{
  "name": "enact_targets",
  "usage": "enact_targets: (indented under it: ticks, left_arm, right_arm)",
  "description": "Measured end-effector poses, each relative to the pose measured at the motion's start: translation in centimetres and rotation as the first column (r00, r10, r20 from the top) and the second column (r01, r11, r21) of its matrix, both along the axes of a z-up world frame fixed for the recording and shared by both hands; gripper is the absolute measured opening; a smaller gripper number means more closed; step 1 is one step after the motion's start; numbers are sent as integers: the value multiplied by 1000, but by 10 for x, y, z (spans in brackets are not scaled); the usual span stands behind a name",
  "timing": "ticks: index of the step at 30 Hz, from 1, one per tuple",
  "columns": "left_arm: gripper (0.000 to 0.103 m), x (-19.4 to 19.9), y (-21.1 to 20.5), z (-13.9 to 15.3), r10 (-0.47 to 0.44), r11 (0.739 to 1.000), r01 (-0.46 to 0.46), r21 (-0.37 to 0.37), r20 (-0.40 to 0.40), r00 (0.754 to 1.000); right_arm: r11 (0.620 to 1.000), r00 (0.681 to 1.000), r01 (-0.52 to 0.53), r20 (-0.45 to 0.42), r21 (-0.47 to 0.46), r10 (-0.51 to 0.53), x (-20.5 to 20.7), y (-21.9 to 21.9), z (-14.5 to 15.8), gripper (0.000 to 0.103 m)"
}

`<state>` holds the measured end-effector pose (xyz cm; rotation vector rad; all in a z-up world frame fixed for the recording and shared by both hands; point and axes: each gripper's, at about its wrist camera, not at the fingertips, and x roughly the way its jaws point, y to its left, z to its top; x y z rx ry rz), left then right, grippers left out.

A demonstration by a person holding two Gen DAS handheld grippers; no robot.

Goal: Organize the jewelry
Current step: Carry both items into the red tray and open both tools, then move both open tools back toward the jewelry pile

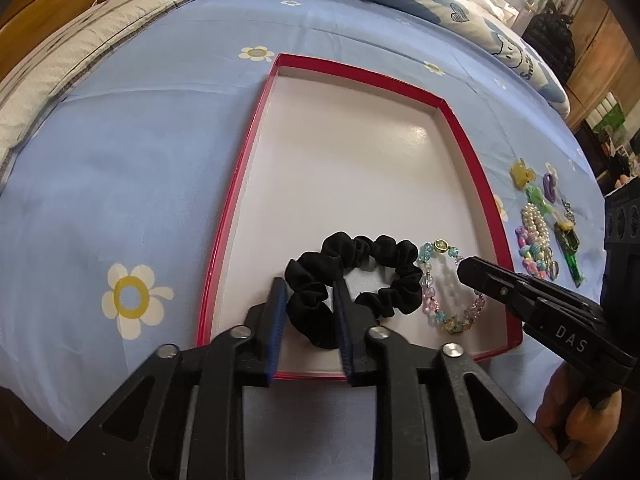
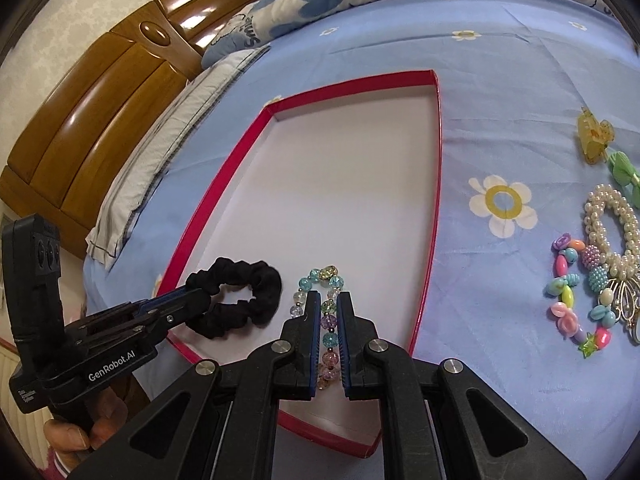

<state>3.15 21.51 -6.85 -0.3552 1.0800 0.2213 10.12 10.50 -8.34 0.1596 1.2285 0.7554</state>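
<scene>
On the bed, a red-rimmed tray (image 1: 460, 128) holds jewelry.
Left tongs (image 1: 310, 292) pinch a black scrunchie (image 1: 360, 252); right tongs (image 2: 330, 300) pinch a beaded bracelet (image 2: 316, 276).

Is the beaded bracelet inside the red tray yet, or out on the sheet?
Inside. The beaded bracelet lies on the red tray's white floor, beside the black scrunchie.

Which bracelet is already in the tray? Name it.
The translucent glass-bead bracelet, lying beside the black scrunchie inside the red-rimmed tray. The pearl bracelet and the candy-coloured bead bracelet lie outside on the sheet.
</scene>
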Motion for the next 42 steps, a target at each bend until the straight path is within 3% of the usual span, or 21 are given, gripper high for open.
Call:
enact_targets:
  ticks: [4,7,9,21,35,42]
  left_arm:
    - [41,-2,-1,4,6,1000,-6,20,0,1000]
    - [50,-4,-1,11,10,1000,-10,30,9,1000]
    - [53,-7,-3,17,9,999,-10,41,18,1000]
    - [54,9,-48,46,-76,997,74,39,69,995]
    - [54,42,-117,52,-215,976,213,39,73,974]
    - [54,61,-143,51,-266,964,264,42,63,962]
  right_arm:
    - [1000,1000,-1,4,0,1,1,-2,2,15]
    - [1000,1000,8,3,15,-8,1,-6,6,31]
    - [999,1000,20,17,34,-21,0,-13,15,33]
    - [983,982,172,70,62,-176,-7,-94,42,39]
    - [911,908,411,66,39,-413,-8,-214,39,40]
    - [875,872,483,79,29,-484,-1,-249,38,40]
